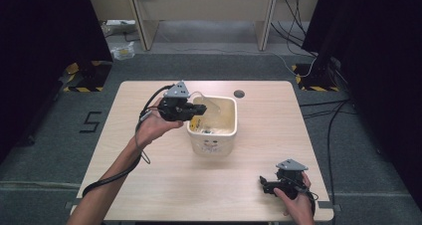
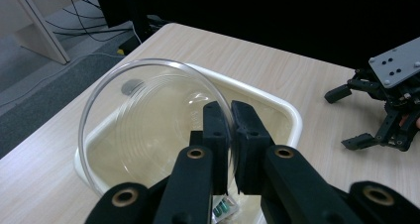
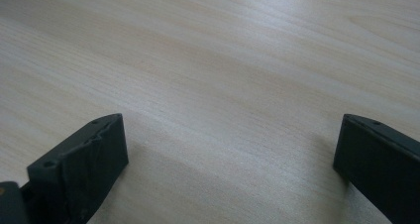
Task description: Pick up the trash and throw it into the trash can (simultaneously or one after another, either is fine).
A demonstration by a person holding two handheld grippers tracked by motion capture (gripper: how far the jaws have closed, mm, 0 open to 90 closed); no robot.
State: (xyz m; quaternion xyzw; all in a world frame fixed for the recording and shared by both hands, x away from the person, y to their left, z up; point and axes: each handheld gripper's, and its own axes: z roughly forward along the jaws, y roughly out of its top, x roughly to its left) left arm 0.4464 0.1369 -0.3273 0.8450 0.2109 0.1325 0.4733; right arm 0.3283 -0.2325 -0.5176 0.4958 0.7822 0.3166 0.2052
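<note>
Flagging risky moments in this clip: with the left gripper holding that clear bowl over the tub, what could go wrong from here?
1. The left gripper pinches only the thin rim of the clear round plastic bowl; tilted on edge, it could slip or swing.
2. Lowered, it might catch the rim of the cream square plastic tub.
3. It could land on the small green item in the tub.

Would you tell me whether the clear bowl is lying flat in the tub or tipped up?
Tipped up. The left gripper pinches the clear bowl by its rim, holding it on edge over the tub.
</note>
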